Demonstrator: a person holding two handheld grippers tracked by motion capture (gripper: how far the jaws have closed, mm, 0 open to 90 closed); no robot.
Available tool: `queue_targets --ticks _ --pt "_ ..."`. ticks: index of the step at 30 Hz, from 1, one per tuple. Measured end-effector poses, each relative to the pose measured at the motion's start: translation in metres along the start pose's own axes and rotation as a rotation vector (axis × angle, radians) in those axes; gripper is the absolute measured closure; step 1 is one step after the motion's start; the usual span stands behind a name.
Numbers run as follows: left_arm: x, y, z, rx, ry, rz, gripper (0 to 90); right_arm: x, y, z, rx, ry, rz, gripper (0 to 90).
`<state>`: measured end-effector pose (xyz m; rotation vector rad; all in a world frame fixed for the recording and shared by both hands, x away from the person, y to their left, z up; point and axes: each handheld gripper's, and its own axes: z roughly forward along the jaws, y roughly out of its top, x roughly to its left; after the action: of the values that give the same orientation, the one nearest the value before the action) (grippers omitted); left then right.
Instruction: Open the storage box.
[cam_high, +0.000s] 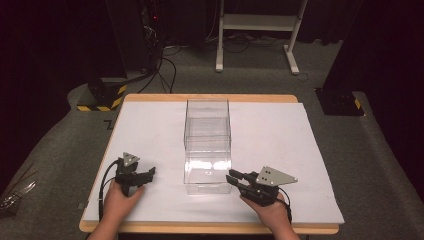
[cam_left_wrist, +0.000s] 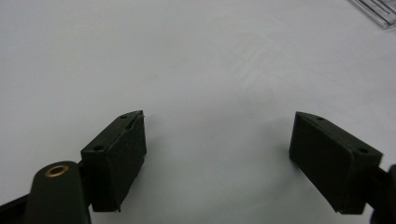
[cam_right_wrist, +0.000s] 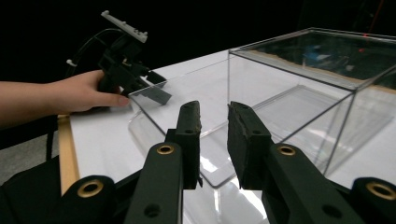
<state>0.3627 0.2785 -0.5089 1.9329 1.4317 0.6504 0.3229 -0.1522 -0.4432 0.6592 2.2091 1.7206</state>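
A clear plastic box stands in the middle of the white table top; its front part reaches toward me. A tilted clear panel at that front end lies just beyond my right gripper. My right gripper sits at the box's near right corner, pointing left at it. Its jaws stand a narrow gap apart, and no pad presses on anything. My left gripper rests low on the table left of the box, and its jaws are wide open over bare white surface.
The table's wooden edge runs along the near side. A corner of the clear box shows at the top right of the left gripper view. Beyond the table are a white frame's legs and black stands on grey carpet.
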Motion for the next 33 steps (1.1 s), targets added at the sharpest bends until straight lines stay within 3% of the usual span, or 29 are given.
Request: queue_targets --ticks 8,14,19,29,33 --pt "0.000 0.000 0.000 -0.001 0.001 0.000 18.9 -0.011 0.000 -0.005 -0.011 -0.079 0.019 69.9" --pt "0.000 0.000 0.000 -0.001 0.001 0.000 18.9 -0.024 -0.005 -0.012 0.002 -0.180 0.022 68.1" --pt "0.000 0.000 0.000 0.000 0.000 0.000 18.9 -0.038 -0.011 -0.020 0.017 -0.264 0.056 68.0" --pt "0.000 0.000 0.000 0.000 0.000 -0.001 18.9 -0.074 -0.028 -0.044 0.122 -0.481 0.082 64.1" --pt "0.000 0.000 0.000 0.000 -0.001 0.000 18.9 -0.086 -0.038 -0.051 0.174 -0.539 0.117 62.1"
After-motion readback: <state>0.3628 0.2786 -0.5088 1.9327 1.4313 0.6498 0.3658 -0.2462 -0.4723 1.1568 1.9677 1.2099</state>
